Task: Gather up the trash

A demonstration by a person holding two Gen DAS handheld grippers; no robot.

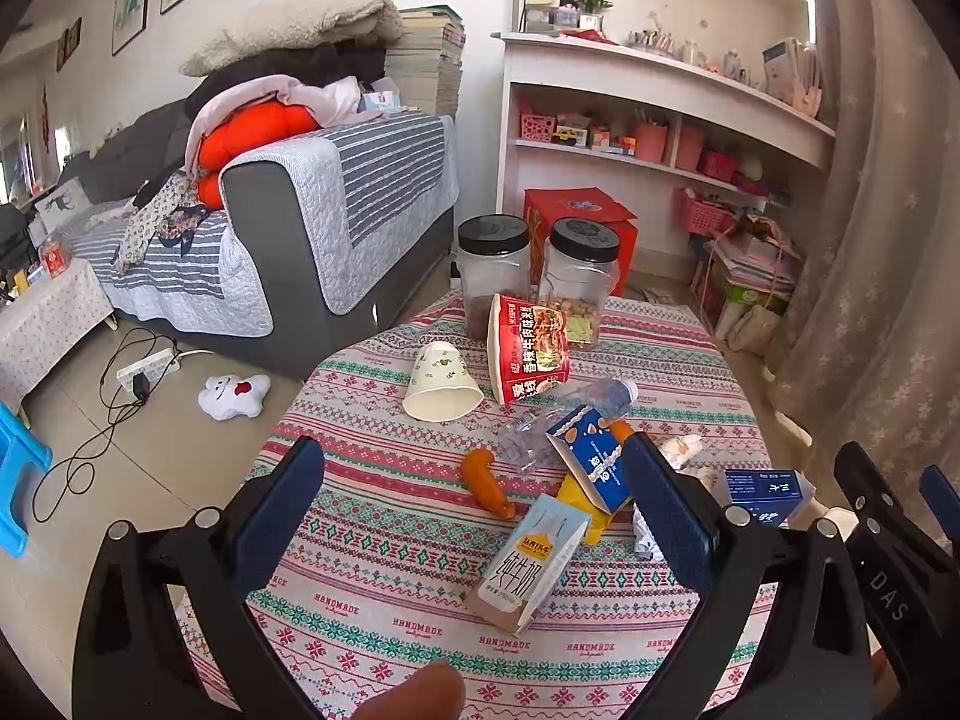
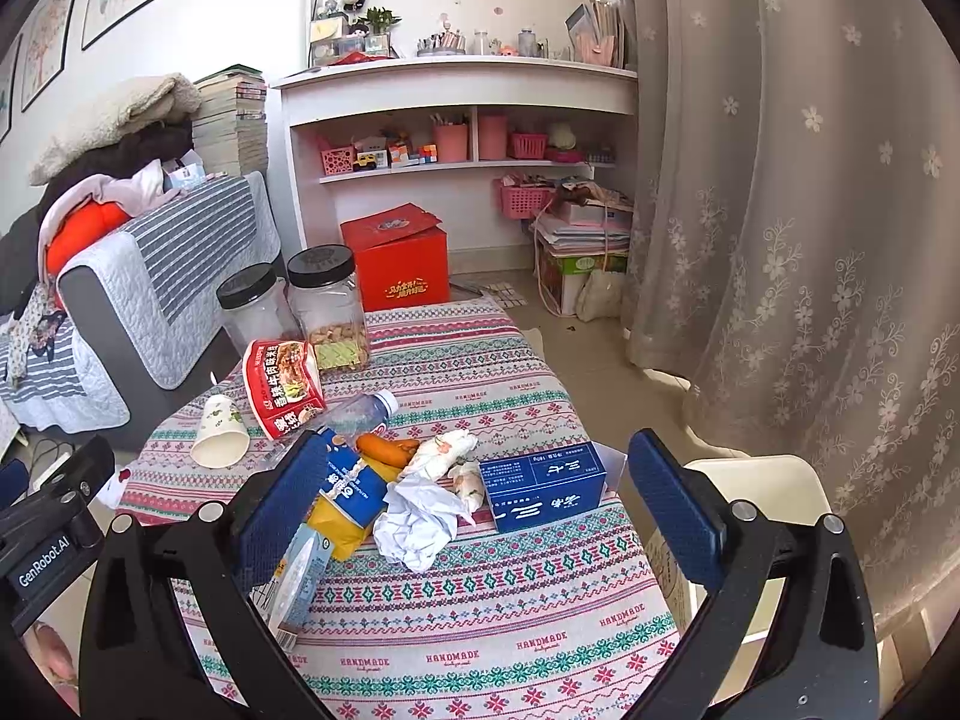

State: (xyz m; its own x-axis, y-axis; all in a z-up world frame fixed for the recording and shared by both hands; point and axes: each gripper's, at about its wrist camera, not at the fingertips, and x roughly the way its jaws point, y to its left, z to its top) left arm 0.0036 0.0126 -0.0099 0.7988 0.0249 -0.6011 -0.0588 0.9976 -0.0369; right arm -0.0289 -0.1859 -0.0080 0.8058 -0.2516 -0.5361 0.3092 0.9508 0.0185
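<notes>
Trash lies on a patterned tablecloth (image 1: 390, 594): a tipped paper cup (image 1: 441, 383), a red noodle bowl (image 1: 528, 354), a crushed clear bottle (image 1: 558, 420), a blue carton (image 1: 591, 462), orange peel (image 1: 486, 483) and a milk carton (image 1: 528, 564). In the right wrist view, crumpled white paper (image 2: 417, 519) and a dark blue box (image 2: 543, 486) lie ahead. My left gripper (image 1: 474, 516) is open above the milk carton and peel. My right gripper (image 2: 474, 510) is open above the crumpled paper and box. Both are empty.
Two black-lidded clear jars (image 1: 495, 267) (image 1: 582, 282) stand at the table's far edge. A sofa (image 1: 288, 228) is left, a white shelf unit (image 1: 660, 120) and red box (image 2: 399, 264) behind, a curtain (image 2: 780, 240) right. A cream chair (image 2: 774, 498) stands beside the table.
</notes>
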